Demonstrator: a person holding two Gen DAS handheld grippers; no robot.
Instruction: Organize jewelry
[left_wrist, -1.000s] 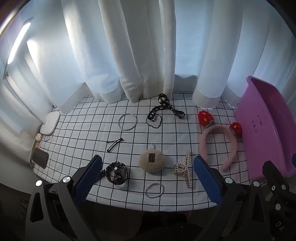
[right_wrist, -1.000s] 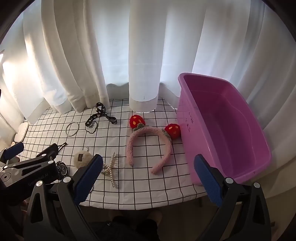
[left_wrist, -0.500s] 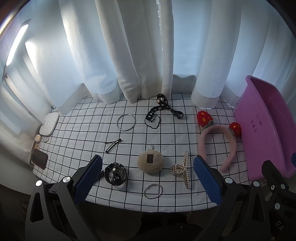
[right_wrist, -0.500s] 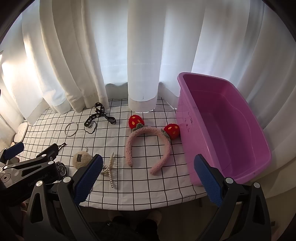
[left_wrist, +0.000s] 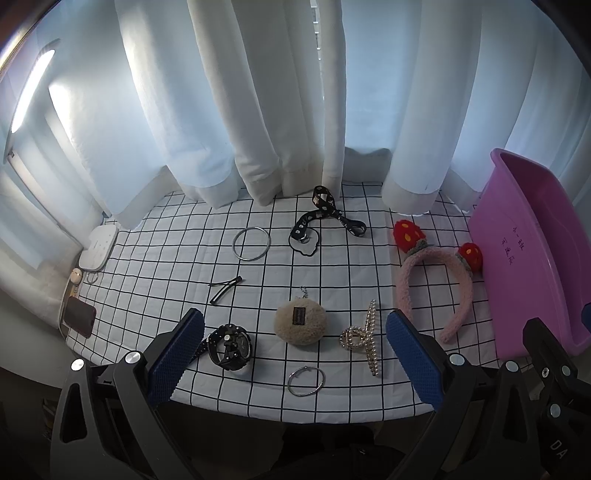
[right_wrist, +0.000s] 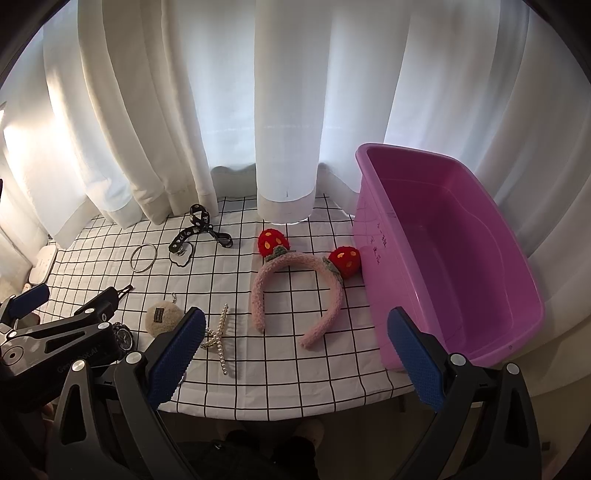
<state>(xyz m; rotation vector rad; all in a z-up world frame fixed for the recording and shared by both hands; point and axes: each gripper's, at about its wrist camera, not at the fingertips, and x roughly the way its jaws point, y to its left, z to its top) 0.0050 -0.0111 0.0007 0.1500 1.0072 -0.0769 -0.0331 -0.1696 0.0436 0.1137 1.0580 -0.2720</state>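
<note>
Jewelry lies on a checked tablecloth (left_wrist: 351, 280). In the left wrist view: a black watch (left_wrist: 229, 346), a beige plush charm (left_wrist: 300, 321), a pearl claw clip (left_wrist: 364, 338), a small silver ring (left_wrist: 306, 381), a larger bangle (left_wrist: 252, 244), a black hair clip (left_wrist: 225, 290), a black dotted strap (left_wrist: 321, 218) and a pink strawberry headband (left_wrist: 436, 284). A purple tub (right_wrist: 447, 251) stands empty at the right. My left gripper (left_wrist: 295, 360) is open above the near edge, over the charm and ring. My right gripper (right_wrist: 295, 360) is open, before the headband (right_wrist: 295, 284).
White curtains (left_wrist: 295, 110) hang along the table's far edge. A white pad (left_wrist: 99, 247) and a dark phone (left_wrist: 78, 316) lie off the table's left side. The left gripper's body (right_wrist: 55, 339) shows at the lower left of the right wrist view.
Both grippers have drawn back and up a little, so the table items sit slightly farther away. Nothing on the table has moved.
</note>
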